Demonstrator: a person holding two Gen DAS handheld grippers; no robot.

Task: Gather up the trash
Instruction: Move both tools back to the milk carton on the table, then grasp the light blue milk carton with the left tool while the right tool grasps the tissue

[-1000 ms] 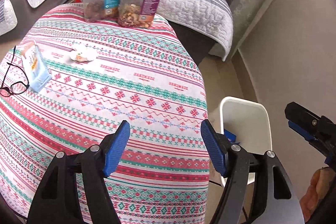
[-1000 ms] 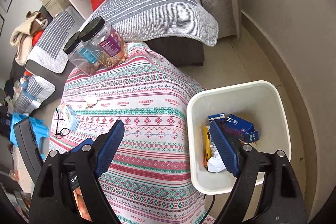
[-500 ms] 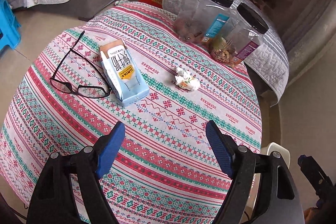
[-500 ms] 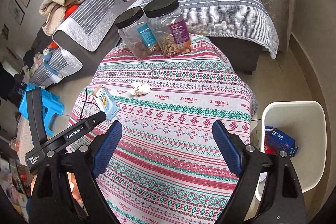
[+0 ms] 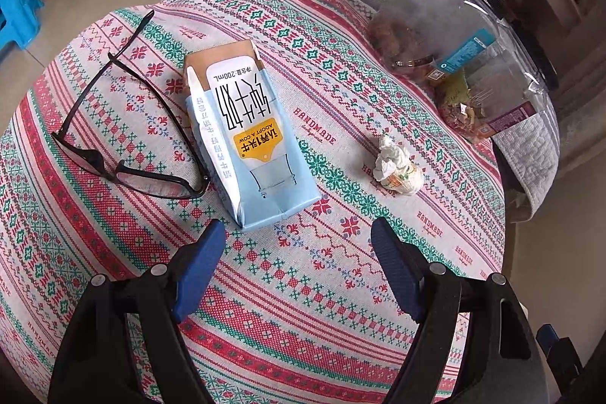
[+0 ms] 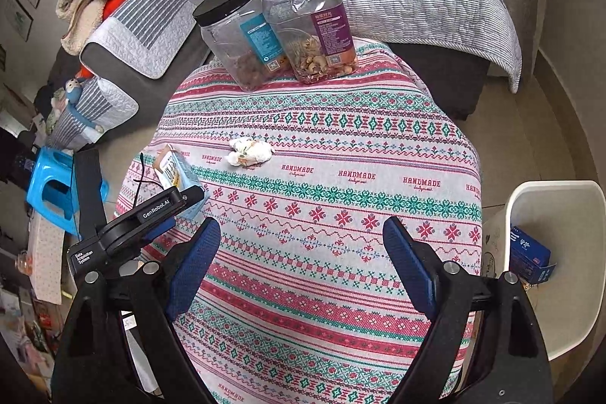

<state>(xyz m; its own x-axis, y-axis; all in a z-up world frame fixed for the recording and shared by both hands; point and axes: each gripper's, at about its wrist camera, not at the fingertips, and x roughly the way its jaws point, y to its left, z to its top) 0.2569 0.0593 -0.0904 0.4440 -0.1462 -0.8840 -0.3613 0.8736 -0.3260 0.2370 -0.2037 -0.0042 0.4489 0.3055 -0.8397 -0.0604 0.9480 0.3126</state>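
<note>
Milk carton: pale blue and white, yellow label, laid flat on the patterned tablecloth, touching glasses. Crumpled wrapper: white, set apart nearby. Left gripper is held spread, empty, just short of the carton. Right gripper: spread, empty.

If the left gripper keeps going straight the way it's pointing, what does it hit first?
Most likely the milk carton: the open left gripper points at its near end, with the glasses just left. Depth is uncertain.
</note>
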